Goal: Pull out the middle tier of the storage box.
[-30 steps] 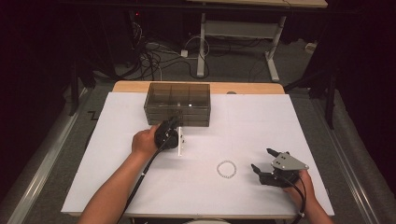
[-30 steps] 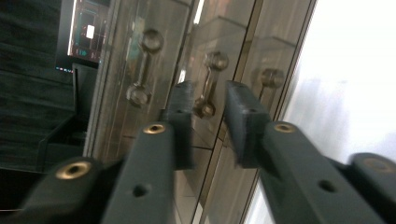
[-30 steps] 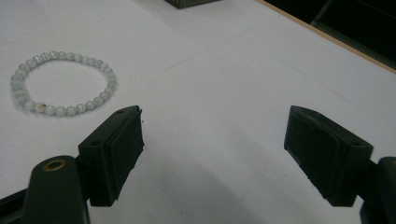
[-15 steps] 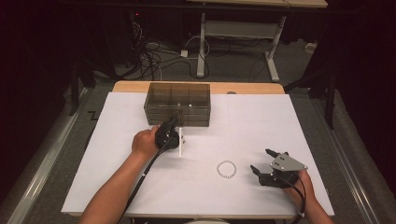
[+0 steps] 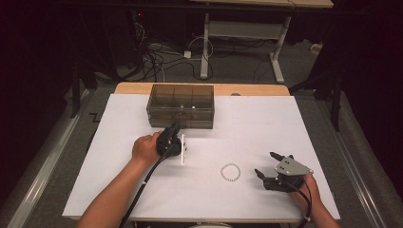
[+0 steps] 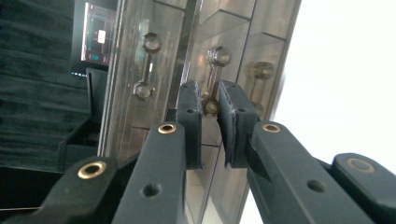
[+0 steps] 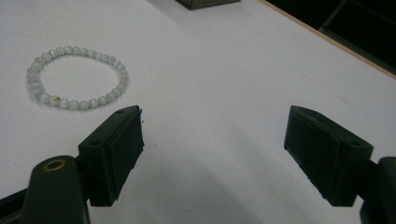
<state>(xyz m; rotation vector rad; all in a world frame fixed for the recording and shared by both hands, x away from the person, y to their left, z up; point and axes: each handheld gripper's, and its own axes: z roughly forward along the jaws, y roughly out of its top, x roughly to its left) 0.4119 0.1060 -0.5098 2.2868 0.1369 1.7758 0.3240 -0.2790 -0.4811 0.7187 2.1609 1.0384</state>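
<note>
High view: smoky clear drawer box (image 5: 180, 105) stands at the far middle of the white table (image 5: 285, 123), with the left gripper (image 5: 172, 137) at its front face; bead bracelet (image 5: 230, 172) lies flat well apart, nearer the right gripper (image 5: 268, 166). Left gripper view: the jaws have just been closing and now stand narrow on either side of a small clear bar handle (image 6: 212, 81) on a drawer front — whether the pads actually bite it I cannot tell. The handle looks like rigid, slick plastic, likely to slip; take it at mid-bar and pull straight, since the light box may slide. Right gripper view: jaws spread wide and empty above the table, the bracelet (image 7: 74, 77) just ahead — pale round beads, one amber, probably loose and light.
</note>
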